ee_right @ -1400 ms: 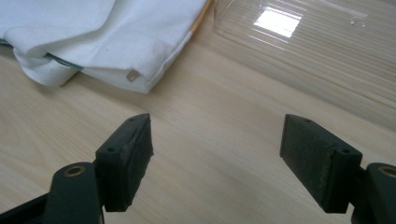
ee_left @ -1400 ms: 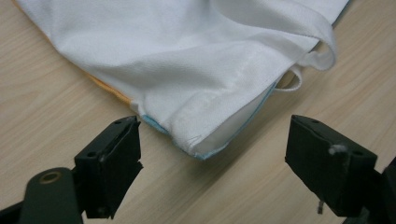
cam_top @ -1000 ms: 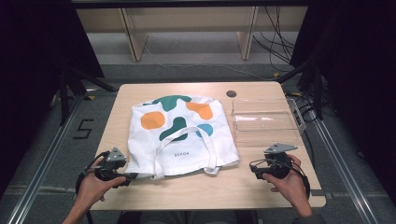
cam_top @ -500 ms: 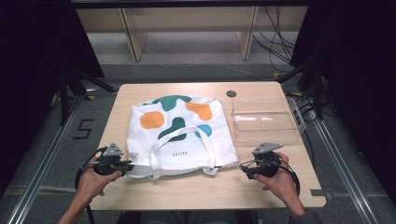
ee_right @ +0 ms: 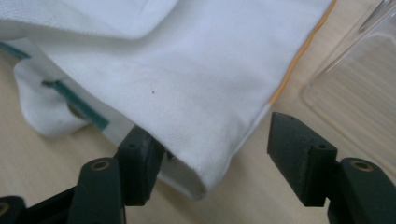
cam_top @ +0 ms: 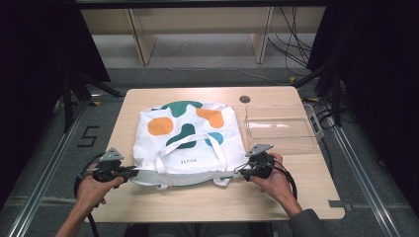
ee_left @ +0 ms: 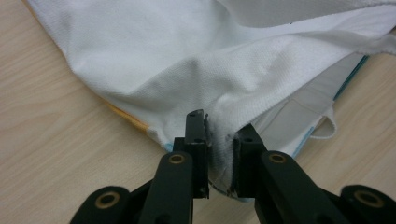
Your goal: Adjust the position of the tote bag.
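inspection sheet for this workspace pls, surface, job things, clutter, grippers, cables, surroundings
surface: wooden table, round grommet near the far edge
job's things: white tote bag lying flat, orange and green blobs, handles toward the person
clutter: clear tray to the right of the bag, looks empty
grippers: left gripper shut on the bag's near left corner; right gripper at the near right corner, jaws just closing with the cloth between them, far jaw not yet touching
cables: black cable loops from the left gripper; loose wires on the floor beyond
surroundings: wooden frame, black curtains
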Action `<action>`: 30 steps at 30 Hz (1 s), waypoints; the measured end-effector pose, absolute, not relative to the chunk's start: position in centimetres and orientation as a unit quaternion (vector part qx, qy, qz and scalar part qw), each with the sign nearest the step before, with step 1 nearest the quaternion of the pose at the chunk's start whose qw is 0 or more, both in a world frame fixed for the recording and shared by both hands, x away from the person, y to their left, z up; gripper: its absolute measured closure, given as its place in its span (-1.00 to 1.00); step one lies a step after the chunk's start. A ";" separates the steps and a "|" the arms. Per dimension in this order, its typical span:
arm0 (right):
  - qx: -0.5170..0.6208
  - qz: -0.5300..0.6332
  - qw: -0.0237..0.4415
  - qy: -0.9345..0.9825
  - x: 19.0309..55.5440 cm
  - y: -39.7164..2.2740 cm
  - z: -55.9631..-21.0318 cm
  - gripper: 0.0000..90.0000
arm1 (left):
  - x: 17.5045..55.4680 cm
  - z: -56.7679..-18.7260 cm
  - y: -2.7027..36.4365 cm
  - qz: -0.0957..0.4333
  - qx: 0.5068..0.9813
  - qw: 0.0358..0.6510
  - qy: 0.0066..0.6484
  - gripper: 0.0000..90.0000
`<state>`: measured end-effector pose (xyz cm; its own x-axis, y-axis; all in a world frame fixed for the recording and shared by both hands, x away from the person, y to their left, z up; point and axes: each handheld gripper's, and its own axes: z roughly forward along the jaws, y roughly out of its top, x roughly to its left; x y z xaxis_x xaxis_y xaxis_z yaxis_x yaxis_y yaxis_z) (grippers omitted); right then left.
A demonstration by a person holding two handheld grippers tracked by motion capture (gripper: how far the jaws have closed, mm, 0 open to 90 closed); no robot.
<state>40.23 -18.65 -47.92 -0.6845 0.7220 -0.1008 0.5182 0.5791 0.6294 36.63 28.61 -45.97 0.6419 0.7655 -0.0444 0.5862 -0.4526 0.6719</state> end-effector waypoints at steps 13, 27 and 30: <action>0.315 0.279 0.183 0.888 40.6 -17.4 -47.7 0.87 | 36.5 -46.1 29.1 0.143 0.846 0.327 0.397 0.76; 0.304 0.267 0.143 0.903 35.9 -17.9 -46.7 0.87 | 34.2 -47.1 28.6 0.141 0.853 0.293 0.409 0.37; 0.304 0.272 0.148 0.901 36.0 -17.9 -46.9 0.85 | 34.4 -47.5 28.4 0.136 0.865 0.265 0.404 0.17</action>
